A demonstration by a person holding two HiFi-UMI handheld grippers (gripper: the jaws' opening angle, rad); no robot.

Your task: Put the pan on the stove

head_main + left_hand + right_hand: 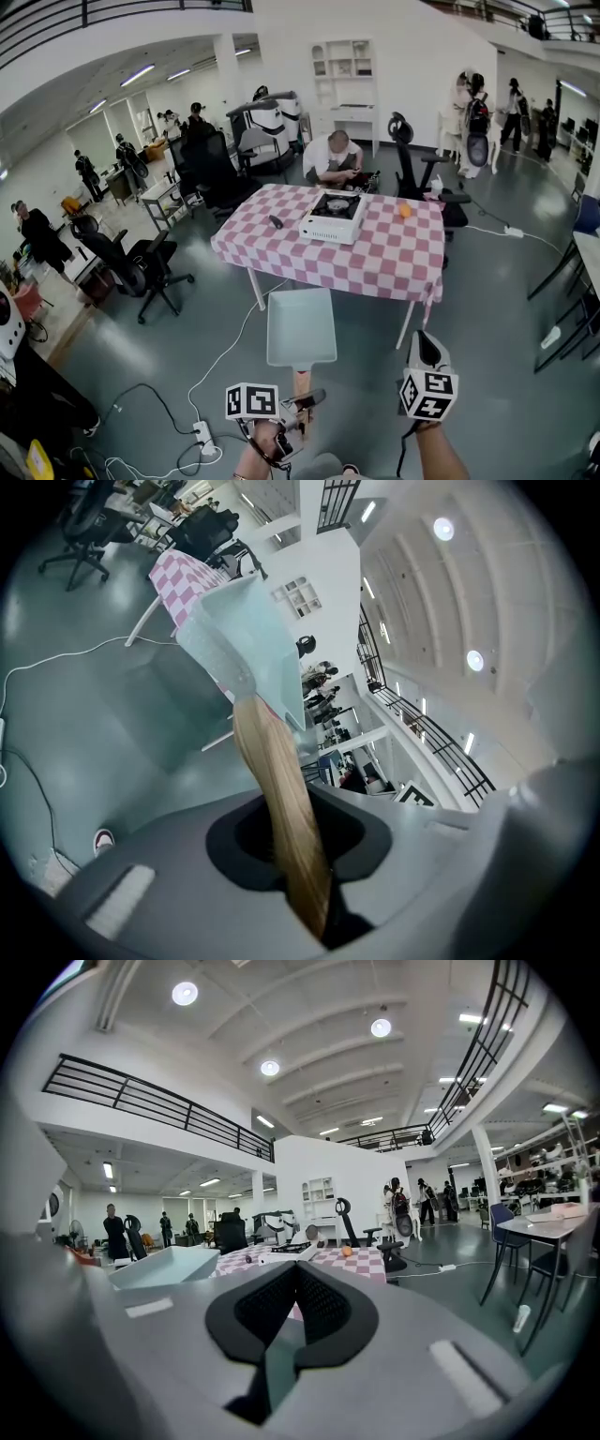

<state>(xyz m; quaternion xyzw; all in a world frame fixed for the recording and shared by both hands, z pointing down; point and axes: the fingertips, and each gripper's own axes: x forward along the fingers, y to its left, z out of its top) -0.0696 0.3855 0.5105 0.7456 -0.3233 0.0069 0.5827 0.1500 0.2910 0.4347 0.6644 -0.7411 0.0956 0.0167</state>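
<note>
A pale blue square pan (301, 326) with a wooden handle (301, 380) hangs level above the floor, short of the table. My left gripper (298, 405) is shut on that handle; in the left gripper view the handle (281, 799) runs out from between the jaws to the pan (248, 639). The white portable stove (333, 217) sits on the pink checked table (375, 258) farther ahead. My right gripper (427, 349) is held to the right of the pan, shut on nothing. In the right gripper view the pan (164, 1265) is at the left and the stove (286, 1252) lies beyond.
A small orange thing (405, 210) and a dark thing (276, 222) lie on the table. A person (333, 157) crouches behind it. Black office chairs (141, 267) stand at the left. White cables and a power strip (203, 435) lie on the floor at my left.
</note>
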